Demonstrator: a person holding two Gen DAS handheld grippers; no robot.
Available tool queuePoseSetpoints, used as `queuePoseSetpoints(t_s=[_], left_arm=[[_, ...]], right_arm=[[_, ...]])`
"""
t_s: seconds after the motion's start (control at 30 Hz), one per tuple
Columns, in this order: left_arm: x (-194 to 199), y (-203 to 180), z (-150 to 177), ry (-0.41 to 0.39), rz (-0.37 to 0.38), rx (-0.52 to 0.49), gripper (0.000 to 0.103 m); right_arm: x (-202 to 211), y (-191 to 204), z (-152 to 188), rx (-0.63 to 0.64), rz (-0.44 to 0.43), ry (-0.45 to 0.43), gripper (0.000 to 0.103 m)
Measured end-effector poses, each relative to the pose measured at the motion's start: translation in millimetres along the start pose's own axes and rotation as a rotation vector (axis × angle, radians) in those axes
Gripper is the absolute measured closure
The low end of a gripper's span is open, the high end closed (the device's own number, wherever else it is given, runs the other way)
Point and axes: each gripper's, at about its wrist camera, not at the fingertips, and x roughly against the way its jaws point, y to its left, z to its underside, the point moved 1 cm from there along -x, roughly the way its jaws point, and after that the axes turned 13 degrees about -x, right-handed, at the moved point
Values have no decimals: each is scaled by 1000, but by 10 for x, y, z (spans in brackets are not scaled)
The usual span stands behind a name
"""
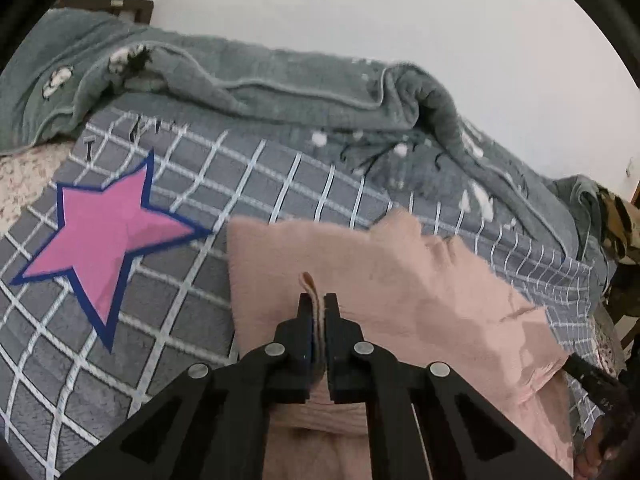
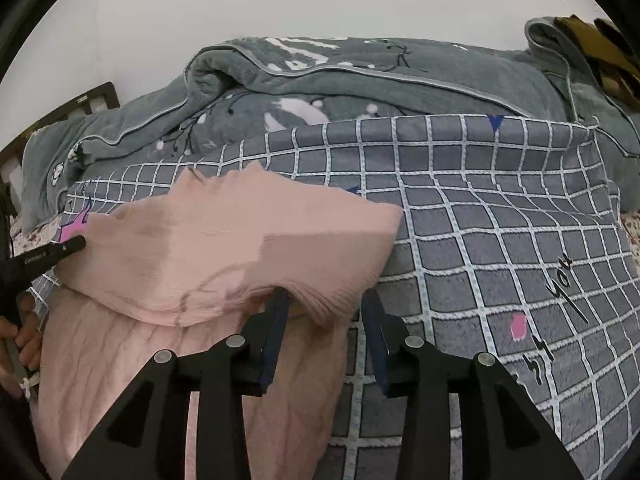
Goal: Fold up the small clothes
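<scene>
The left gripper (image 1: 319, 300) has its fingers pressed together on a thin pinch of the pink garment (image 1: 400, 280), a ridge of cloth standing up between the tips. The right gripper (image 2: 326, 300) has its fingers set narrowly apart at the garment's ribbed edge (image 2: 320, 300); the left finger tip is tucked under the folded layer and a bunch of ribbed cloth lies between the two, but whether the pads press on it cannot be told from this view. The garment lies on the bed, on a grey checked blanket (image 2: 480, 220), near the pink star (image 1: 108, 232) printed on it. Its upper part is doubled over the lower, so one fold seems to be made: a smoother top layer overlaps a creased lower layer (image 2: 120, 360) that runs toward the person. The far corner of the top layer (image 2: 384, 220) is fairly square, while the near edges are uneven and rumpled. In the right wrist view the person's hand (image 2: 20, 340) shows at the left edge, beside the other gripper's finger (image 2: 60, 250). Behind the blanket a grey quilt (image 1: 280, 92) is heaped against the wall. By the look of things the job is partway: at least one more fold, plus smoothing and squaring the edges, appears left before the piece is a neat packet.
</scene>
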Motion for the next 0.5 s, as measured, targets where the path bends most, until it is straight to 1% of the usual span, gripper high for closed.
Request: queuePoseSetpoints(t_s=[0.03,0.07,0.13,0.17,0.2,0.23,0.33,0.37,0.43,0.47,0.5], left_arm=[[29,1,-38,-26,1,7,97],[71,9,-91,-65,9,19,97],[128,26,-161,-113,15,35,97],[166,32,-203,-147,15,45,97],[182,36,-225,-163,13,48,97],[191,37,-244,-173,10,50,97],[106,7,-268,-150,-17,31,97],[34,0,-253,-117,-42,21,97],[-65,21,-225,-77,-53,29,97],[-123,50,-205,-46,-62,41,97],[-168,72,-196,-16,-72,50,97]], right_arm=[[-1,-10,-24,-6,-5,-8,84],[8,-27,-43,-15,-15,-15,90],[57,-59,-86,-37,-30,-45,90],[84,-74,-104,-45,-23,-66,92],[113,-96,-128,-52,-16,-87,92],[119,-109,-138,-57,-19,-90,92],[57,-157,-143,-65,-44,-49,92],[39,-167,-138,-68,-49,-38,91],[13,-159,-128,-63,-57,-20,89],[11,-141,-126,-56,-62,-17,82],[13,-118,-116,-44,-66,-18,70]])
